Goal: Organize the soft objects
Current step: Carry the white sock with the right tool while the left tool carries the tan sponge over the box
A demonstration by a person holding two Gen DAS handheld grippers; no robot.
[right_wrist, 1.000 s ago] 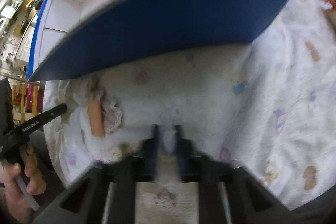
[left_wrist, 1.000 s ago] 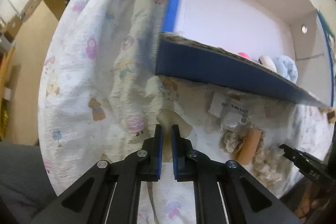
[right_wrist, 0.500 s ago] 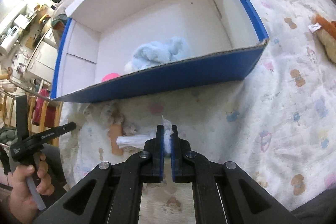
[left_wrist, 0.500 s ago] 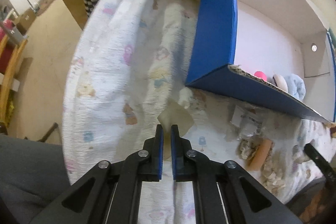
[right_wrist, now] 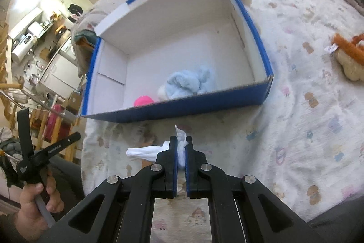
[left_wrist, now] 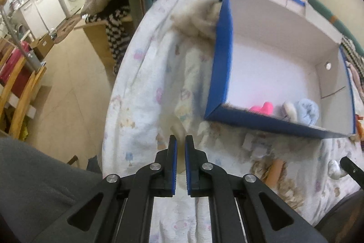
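A blue cardboard box (right_wrist: 182, 106) with a white inside stands on a patterned blanket (right_wrist: 307, 106). In it lie a light blue plush (right_wrist: 188, 83) and a pink ball (right_wrist: 142, 100); both show in the left wrist view, the plush (left_wrist: 307, 111) and the ball (left_wrist: 261, 108). My right gripper (right_wrist: 181, 140) is shut on a white soft cloth (right_wrist: 147, 152), held above the blanket just in front of the box. My left gripper (left_wrist: 180, 140) is shut with nothing clearly between its fingers, left of the box's near corner (left_wrist: 213, 115).
A beige fluffy toy (left_wrist: 200, 17) leans on the box's outer left wall. A frilly toy with a tan middle (left_wrist: 275, 172) lies on the blanket in front of the box. An orange and cream plush (right_wrist: 348, 56) lies to the right. The bed edge drops to the floor (left_wrist: 75, 88) at left.
Both grippers have risen and pulled back from the box. My right gripper lifted the white cloth off the blanket. The beige piece at my left gripper's tips is no longer seen there.
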